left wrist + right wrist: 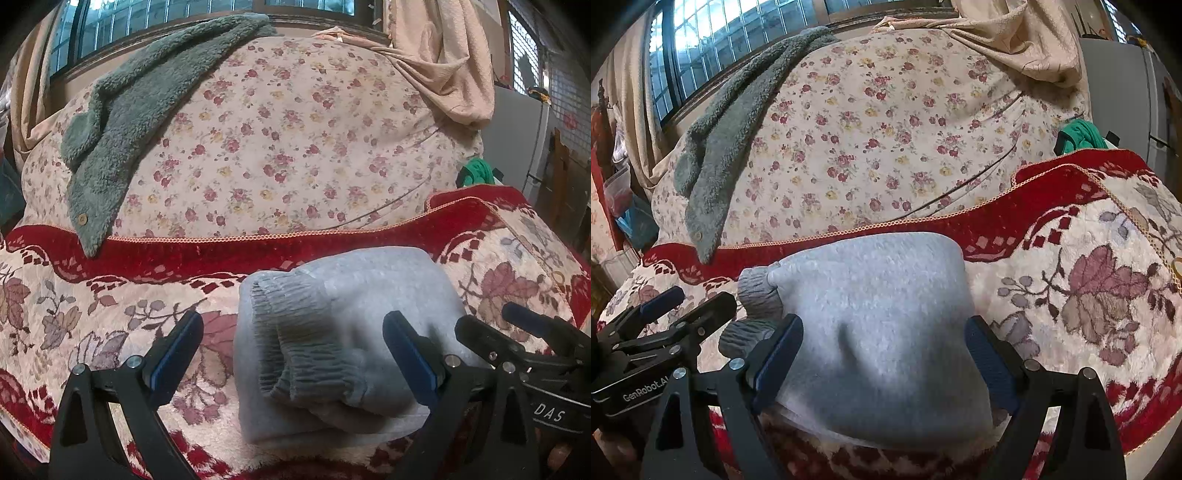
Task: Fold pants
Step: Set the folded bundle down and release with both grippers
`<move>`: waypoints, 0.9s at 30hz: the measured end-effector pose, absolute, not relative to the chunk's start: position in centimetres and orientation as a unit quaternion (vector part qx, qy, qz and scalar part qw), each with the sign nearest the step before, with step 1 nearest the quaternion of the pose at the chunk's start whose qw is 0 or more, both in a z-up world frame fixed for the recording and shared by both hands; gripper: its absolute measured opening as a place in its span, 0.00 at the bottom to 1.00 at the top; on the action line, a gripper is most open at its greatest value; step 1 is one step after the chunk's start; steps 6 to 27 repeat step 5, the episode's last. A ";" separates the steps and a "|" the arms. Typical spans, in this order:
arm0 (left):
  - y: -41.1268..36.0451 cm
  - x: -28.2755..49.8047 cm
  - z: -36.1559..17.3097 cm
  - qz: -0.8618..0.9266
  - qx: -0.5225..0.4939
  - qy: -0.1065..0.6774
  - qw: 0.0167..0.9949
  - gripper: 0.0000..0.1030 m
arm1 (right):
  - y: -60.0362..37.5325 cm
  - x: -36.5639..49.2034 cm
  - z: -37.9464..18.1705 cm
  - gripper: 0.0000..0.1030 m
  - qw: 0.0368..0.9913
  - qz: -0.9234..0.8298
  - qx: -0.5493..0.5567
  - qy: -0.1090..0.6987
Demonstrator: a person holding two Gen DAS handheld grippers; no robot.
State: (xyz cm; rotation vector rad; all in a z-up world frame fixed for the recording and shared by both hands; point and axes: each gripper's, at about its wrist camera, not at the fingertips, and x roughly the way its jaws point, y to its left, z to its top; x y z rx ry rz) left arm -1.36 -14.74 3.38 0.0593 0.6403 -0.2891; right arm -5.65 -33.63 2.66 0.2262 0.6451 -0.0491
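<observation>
On the red blanket (221, 251), folded pants (879, 332) hide lower layers.

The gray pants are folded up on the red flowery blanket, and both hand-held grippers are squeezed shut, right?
Not quite. The gray pants do lie folded on the red flowery blanket, but both wrist views show the left hand-held gripper and right hand-held gripper open, fingers spread wide over the bundle.

A green fleece garment (122, 122) lies on a floral quilt (280, 147) behind a red-bordered blanket (74, 317).
</observation>
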 end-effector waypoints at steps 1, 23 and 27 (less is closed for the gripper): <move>-14.8 -1.5 3.5 -0.142 0.034 0.304 0.941 0.95 | -33.6 -5.7 2.6 0.90 0.942 -0.025 0.111 0.316; -15.3 -1.9 3.7 -0.143 0.048 0.294 0.944 0.95 | -34.3 -5.9 2.7 0.90 0.941 -0.031 0.116 0.315; -15.3 -1.9 3.7 -0.143 0.048 0.294 0.944 0.95 | -34.3 -5.9 2.7 0.90 0.941 -0.031 0.116 0.315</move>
